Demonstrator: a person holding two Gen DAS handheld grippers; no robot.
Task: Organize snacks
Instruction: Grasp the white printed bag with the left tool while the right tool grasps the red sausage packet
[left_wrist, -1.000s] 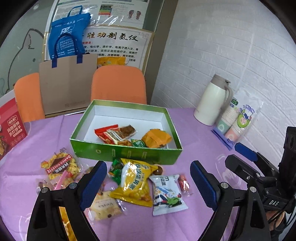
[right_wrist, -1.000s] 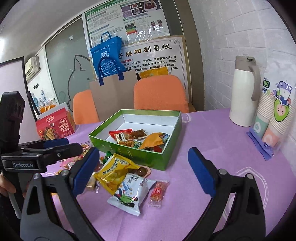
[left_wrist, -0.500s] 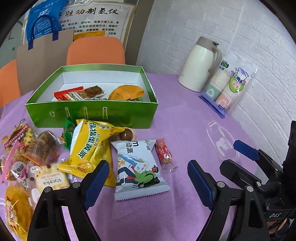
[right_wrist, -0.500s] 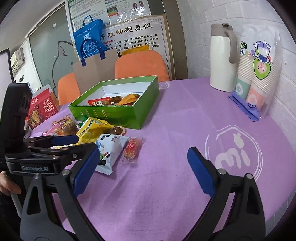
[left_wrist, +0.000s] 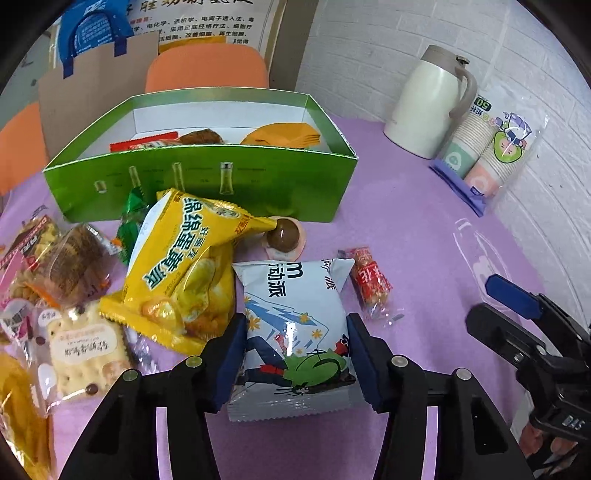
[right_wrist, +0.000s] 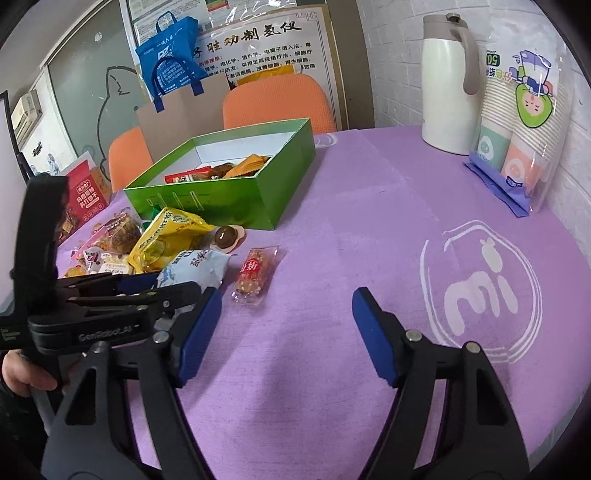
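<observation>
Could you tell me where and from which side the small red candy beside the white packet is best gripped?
Grip the red candy across its narrow middle, coming from above. It lies flat on the tablecloth; its clear crimped ends look too flimsy to hold. The right gripper, open over bare cloth, seems better placed; the white packet sits between the left gripper's pads.

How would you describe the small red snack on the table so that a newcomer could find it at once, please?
Start at the green box on the purple table; loose snacks lie in front of it. The small red snack is the rightmost one, just right of the pale blue bag between the left tool's fingers. It alone is a slim red bar in clear wrap.
</observation>
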